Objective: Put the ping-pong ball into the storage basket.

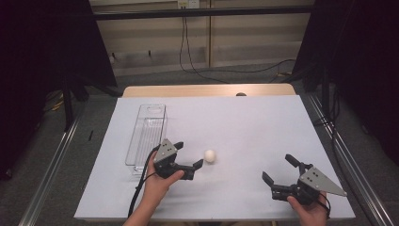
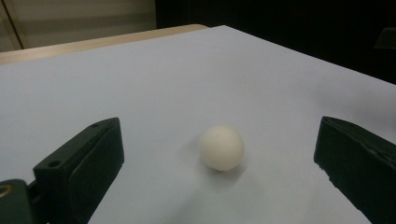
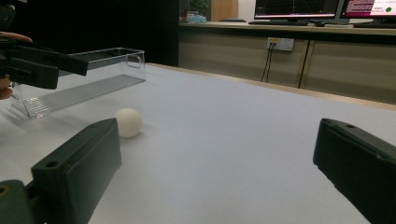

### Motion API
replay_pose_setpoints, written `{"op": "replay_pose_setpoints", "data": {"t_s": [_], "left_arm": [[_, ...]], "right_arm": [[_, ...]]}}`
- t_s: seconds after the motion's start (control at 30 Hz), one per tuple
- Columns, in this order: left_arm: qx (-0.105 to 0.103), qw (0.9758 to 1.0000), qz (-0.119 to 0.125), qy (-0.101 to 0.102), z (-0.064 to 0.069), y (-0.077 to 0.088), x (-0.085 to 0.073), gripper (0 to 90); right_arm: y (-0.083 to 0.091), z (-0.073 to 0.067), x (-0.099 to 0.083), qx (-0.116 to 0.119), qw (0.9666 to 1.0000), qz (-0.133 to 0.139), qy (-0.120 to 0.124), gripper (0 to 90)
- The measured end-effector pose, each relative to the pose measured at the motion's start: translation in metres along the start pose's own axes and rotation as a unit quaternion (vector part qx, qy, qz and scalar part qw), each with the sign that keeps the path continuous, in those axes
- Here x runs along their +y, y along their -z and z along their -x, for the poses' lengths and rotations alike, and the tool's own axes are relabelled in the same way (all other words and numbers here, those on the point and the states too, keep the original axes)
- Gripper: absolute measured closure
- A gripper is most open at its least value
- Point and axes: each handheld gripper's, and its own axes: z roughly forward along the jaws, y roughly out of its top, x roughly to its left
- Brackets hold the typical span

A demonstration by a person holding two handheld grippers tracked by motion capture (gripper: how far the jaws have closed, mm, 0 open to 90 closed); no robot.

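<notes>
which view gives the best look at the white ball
The left gripper view: the white ball sits close and centred between that gripper's open jaws, on the white sheet. The high view shows it small, just beyond the left gripper. The right gripper view shows it farther off, at the left.

In the high view the left hand-held gripper covers the near end of the clear plastic bin. The right hand is cut off by the bottom edge. The monitors' text (right gripper view) is too small to read.
</notes>
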Motion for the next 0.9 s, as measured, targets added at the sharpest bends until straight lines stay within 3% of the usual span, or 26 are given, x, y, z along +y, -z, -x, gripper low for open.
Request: {"op": "replay_pose_setpoints", "data": {"t_s": [0.9], "left_arm": [[-0.002, 0.9997, -0.023, -0.001, 0.003, -0.014, 0.002, 1.9]], "right_arm": [[0.0, 0.0, 0.0, 0.0, 1.0, -0.001, 0.003, 0.5]]}}
